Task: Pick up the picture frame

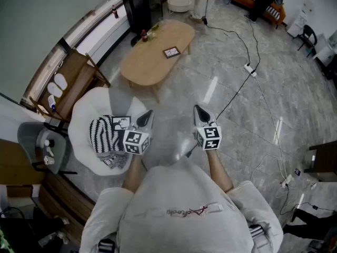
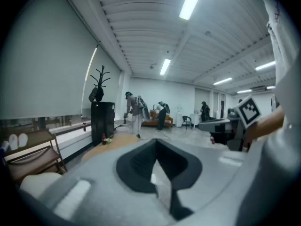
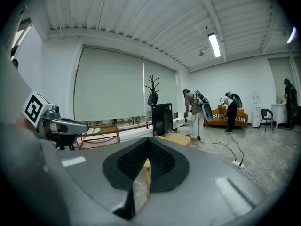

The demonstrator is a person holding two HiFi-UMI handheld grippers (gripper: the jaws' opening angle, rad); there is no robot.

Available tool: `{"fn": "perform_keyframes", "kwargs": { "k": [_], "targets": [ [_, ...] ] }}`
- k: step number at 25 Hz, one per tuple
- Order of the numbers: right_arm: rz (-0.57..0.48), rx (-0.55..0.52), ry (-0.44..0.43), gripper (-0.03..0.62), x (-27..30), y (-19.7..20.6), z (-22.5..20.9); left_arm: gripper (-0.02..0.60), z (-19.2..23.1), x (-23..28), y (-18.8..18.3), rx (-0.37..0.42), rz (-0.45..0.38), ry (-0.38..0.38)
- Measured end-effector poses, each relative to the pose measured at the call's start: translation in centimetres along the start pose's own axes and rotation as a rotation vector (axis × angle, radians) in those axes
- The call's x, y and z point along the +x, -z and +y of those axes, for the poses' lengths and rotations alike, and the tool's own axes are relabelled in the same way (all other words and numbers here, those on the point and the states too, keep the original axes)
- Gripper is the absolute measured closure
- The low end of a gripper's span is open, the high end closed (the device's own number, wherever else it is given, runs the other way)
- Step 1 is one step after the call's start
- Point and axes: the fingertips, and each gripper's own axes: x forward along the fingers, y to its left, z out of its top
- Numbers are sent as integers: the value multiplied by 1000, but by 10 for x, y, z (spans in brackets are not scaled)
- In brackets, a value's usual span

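The picture frame (image 1: 171,51) is small and dark-edged and lies flat on the oval wooden table (image 1: 152,59) far ahead of me. Both grippers hang in front of my chest over the grey floor, well short of the table. My left gripper (image 1: 147,115) is shut with nothing in it, its dark pads meeting in the left gripper view (image 2: 157,142). The right gripper (image 1: 198,110) is also shut and empty, and its pads meet at the tip in the right gripper view (image 3: 148,141). Neither gripper view shows the frame itself, only the near end of the table (image 3: 177,138).
A white round chair (image 1: 84,115) with a striped cushion (image 1: 104,134) stands close on my left. A wooden rack (image 1: 73,83) and a black cabinet (image 1: 139,1) line the window wall. Bottles (image 1: 143,36) stand on the table's far end. A cable with a power strip (image 1: 250,69) crosses the floor at right.
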Motion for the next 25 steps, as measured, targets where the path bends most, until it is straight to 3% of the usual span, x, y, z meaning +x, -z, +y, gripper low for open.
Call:
{"fn": "perform_keyframes", "kwargs": {
  "k": [25],
  "targets": [
    [-15, 5, 1, 591, -8, 0, -50, 581, -8, 34, -22, 14, -34, -60]
  ]
}}
